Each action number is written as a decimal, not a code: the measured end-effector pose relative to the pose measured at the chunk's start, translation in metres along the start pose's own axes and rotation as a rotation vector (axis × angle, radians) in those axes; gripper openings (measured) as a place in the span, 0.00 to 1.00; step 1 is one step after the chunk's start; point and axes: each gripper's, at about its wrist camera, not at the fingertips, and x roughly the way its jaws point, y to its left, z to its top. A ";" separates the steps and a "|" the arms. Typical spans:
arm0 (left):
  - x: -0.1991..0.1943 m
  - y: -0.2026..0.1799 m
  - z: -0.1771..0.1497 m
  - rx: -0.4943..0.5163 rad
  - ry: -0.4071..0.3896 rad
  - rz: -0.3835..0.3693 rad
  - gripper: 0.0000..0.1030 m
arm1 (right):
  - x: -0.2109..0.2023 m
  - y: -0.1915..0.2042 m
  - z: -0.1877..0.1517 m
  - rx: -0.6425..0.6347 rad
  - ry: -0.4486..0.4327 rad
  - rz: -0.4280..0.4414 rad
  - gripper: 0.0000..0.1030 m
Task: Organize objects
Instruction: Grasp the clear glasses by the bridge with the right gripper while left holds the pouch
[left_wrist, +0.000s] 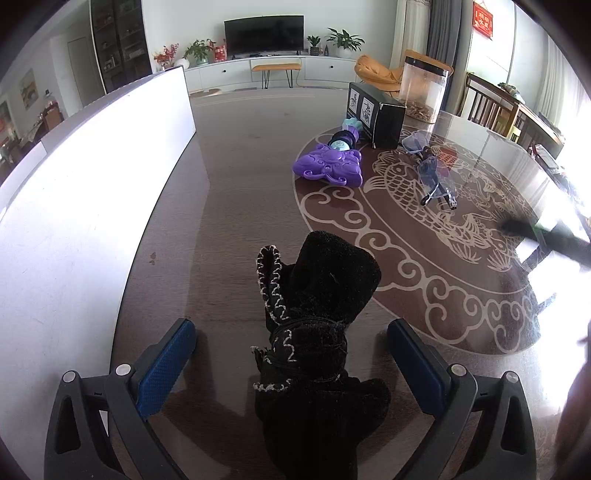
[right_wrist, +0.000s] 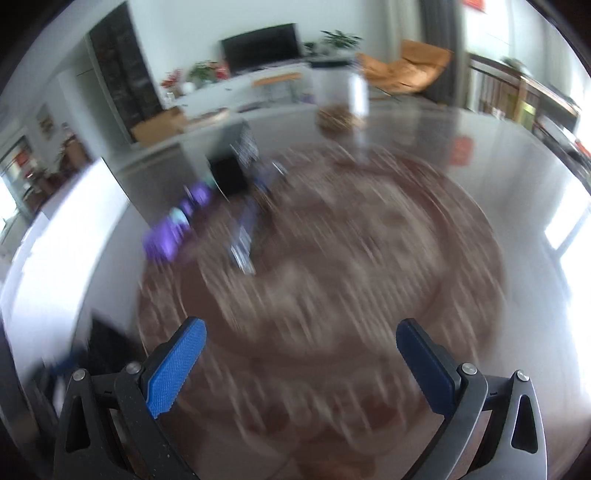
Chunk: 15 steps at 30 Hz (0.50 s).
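Black glove (left_wrist: 314, 332) between open jaws, seemingly untouched

Left side: a white panel (left_wrist: 92, 192) stands along the surface (left_wrist: 243, 177) and closes off that flank. A bare lane runs between the panel and the purple toy (left_wrist: 328, 166) toward the far edge. A black glove (left_wrist: 317, 332) lies between the spread fingers (left_wrist: 166, 362) of the left gripper (left_wrist: 291, 365), filling the gap. Farther right, a black box (left_wrist: 380, 118), safety glasses (left_wrist: 432, 173) and a clear jar (left_wrist: 424, 92) cluster together. The right wrist view is blurred; the patterned ground ahead of the right gripper (right_wrist: 301, 365) appears unobstructed.
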 end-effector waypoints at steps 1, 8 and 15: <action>0.000 0.000 0.000 0.000 0.000 0.000 1.00 | 0.013 0.008 0.018 -0.021 0.005 0.011 1.00; 0.001 -0.001 0.001 0.000 0.000 0.001 1.00 | 0.085 0.048 0.070 -0.142 0.109 -0.015 0.69; 0.001 -0.001 0.002 0.000 0.000 0.001 1.00 | 0.076 0.044 0.053 -0.188 0.117 -0.038 0.35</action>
